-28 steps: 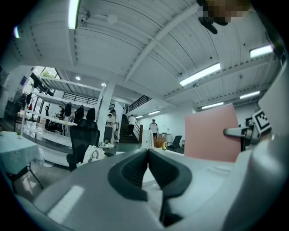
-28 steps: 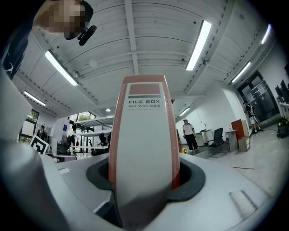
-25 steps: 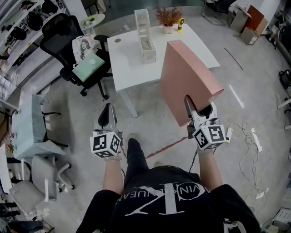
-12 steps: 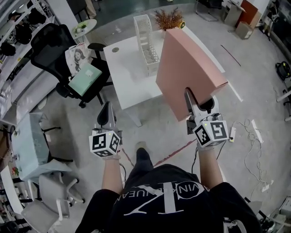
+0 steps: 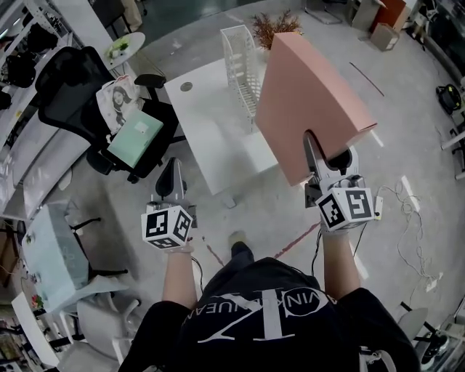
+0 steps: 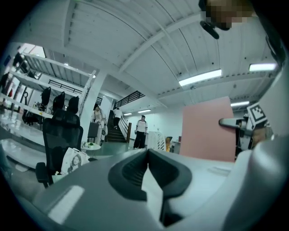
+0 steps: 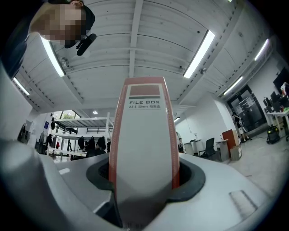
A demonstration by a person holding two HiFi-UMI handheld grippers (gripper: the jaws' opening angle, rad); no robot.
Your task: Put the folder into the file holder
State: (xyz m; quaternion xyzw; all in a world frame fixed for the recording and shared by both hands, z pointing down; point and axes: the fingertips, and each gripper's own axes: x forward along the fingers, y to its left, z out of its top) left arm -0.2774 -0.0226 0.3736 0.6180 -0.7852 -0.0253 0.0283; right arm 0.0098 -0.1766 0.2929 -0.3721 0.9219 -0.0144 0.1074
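Folder [image 7: 143, 135] spine print shows only from right hand-held gripper [image 7: 144, 177] clamping it; left [image 6: 147, 154] closed.

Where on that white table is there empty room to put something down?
The white table is bare left of the file holder, from its near edge to the small round cap. The far end is crowded: holder and plant. The pink folder hides the right side.

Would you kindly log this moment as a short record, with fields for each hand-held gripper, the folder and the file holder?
right hand-held gripper: shut on the spine end of the folder
left hand-held gripper: jaws together, nothing between them
folder: pink, held up in the air
file holder: white, standing on the white table
status: folder not yet in the file holder
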